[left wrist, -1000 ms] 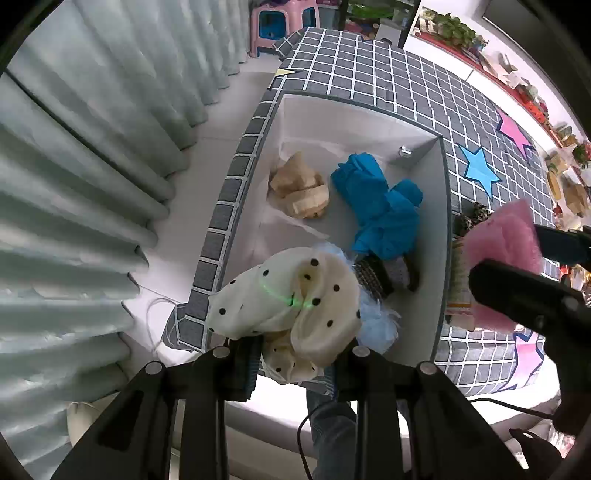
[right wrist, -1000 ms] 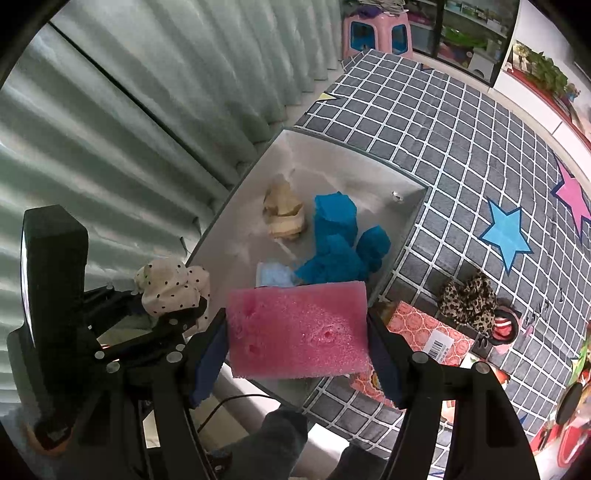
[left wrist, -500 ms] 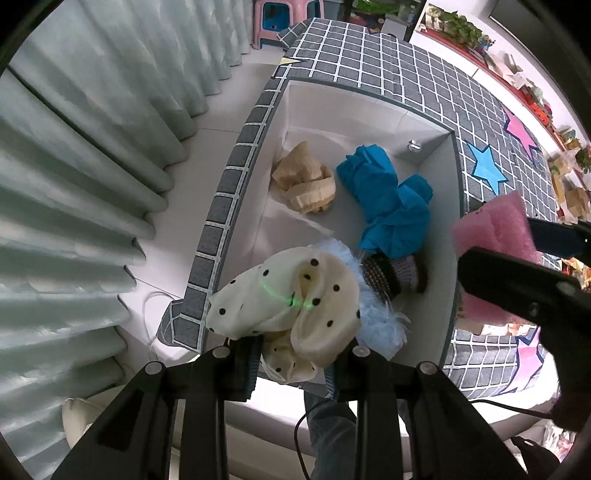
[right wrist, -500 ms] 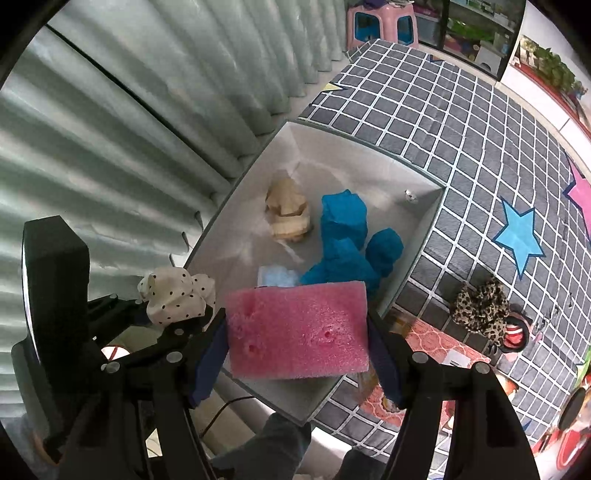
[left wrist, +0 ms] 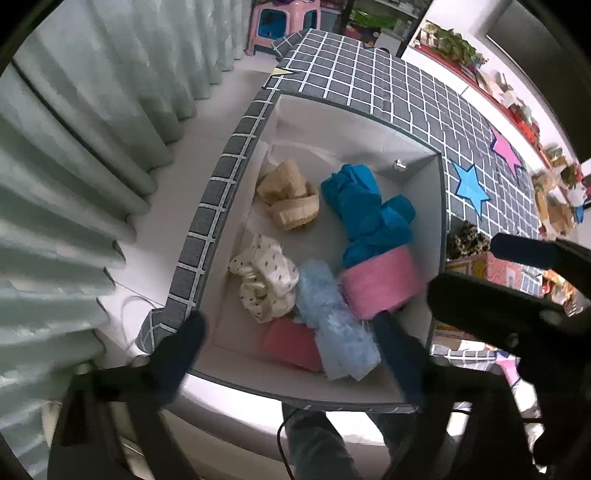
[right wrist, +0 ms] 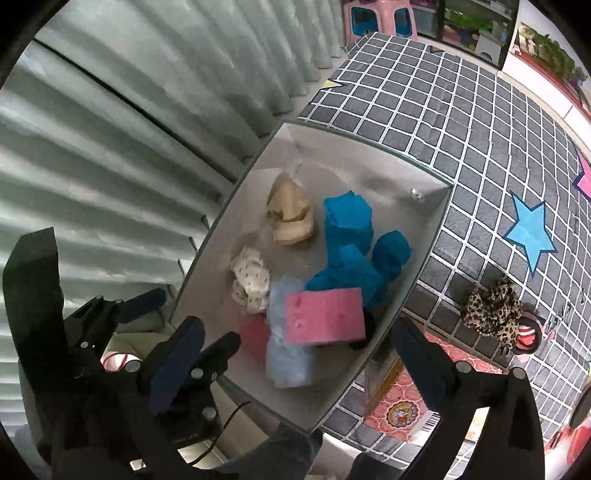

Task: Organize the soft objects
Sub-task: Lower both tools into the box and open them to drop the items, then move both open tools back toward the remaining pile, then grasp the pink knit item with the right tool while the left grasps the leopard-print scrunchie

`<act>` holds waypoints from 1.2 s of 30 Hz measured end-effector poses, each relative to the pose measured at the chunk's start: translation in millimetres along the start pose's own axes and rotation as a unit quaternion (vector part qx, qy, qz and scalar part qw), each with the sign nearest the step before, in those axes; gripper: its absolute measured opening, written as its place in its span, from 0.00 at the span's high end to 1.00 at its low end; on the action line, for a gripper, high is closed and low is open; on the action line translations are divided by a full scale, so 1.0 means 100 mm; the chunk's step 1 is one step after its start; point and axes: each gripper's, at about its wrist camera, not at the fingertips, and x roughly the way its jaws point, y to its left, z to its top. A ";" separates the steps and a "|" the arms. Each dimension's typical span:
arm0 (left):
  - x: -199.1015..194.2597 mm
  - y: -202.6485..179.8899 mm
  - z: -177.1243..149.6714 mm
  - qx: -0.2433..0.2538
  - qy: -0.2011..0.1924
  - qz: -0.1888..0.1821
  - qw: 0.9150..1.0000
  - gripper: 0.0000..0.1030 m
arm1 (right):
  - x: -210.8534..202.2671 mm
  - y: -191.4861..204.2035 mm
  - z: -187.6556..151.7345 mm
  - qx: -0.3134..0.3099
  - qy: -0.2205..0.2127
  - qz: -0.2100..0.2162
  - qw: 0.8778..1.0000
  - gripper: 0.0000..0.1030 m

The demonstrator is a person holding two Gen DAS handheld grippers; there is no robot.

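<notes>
A grey open box (left wrist: 441, 206) (right wrist: 439, 218) on the checked cloth holds soft things. The cream polka-dot cloth (left wrist: 264, 282) (right wrist: 249, 280) lies inside by the left wall. The pink sponge (left wrist: 376, 286) (right wrist: 325, 314) rests in the box on a light blue fluffy piece (left wrist: 332, 325) (right wrist: 286, 354), beside blue cloth (left wrist: 369, 210) (right wrist: 354, 243) and a beige piece (left wrist: 290, 199) (right wrist: 290, 214). My left gripper (left wrist: 295, 354) is open and empty above the box's near edge. My right gripper (right wrist: 299, 354) is open and empty above the sponge.
A leopard-print scrunchie (right wrist: 493, 306) (left wrist: 463, 240) lies on the checked cloth right of the box, by a red patterned packet (right wrist: 400, 410). A flat pink piece (left wrist: 291, 341) lies in the box's near corner. Curtains (right wrist: 147, 122) hang at the left. A pink stool (left wrist: 282, 16) stands beyond the table.
Both grippers have opened. The polka-dot cloth has dropped from my left gripper into the box, and the pink sponge has dropped from my right gripper into the box.
</notes>
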 end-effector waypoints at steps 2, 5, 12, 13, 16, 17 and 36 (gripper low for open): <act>-0.03 0.03 0.03 -0.012 -0.005 -0.008 1.000 0.00 | -0.04 -0.03 0.01 0.005 -0.009 -0.006 1.000 0.01; -0.11 0.03 0.08 -0.020 -0.018 -0.013 1.000 0.00 | -0.13 -0.13 0.01 0.023 -0.021 -0.009 0.999 0.01; -0.30 -0.17 0.24 0.002 -0.026 -0.047 0.999 0.00 | -0.65 -0.72 -0.06 0.099 -0.071 -0.032 0.992 0.01; -0.33 -0.23 0.27 0.011 -0.025 -0.050 0.998 0.00 | -0.77 -0.91 -0.10 0.126 -0.082 -0.043 0.988 0.01; -0.40 -0.49 0.38 0.042 -0.021 -0.062 0.997 0.00 | -0.96 -1.38 -0.19 0.184 -0.091 -0.059 0.977 0.01; -0.41 -0.61 0.42 0.055 -0.015 -0.069 0.996 0.00 | -1.00 -1.51 -0.22 0.200 -0.091 -0.064 0.973 0.01; 0.12 -2.14 0.71 0.105 0.076 -0.023 0.991 0.00 | 0.15 -3.37 -0.87 0.349 0.035 -0.080 0.933 0.01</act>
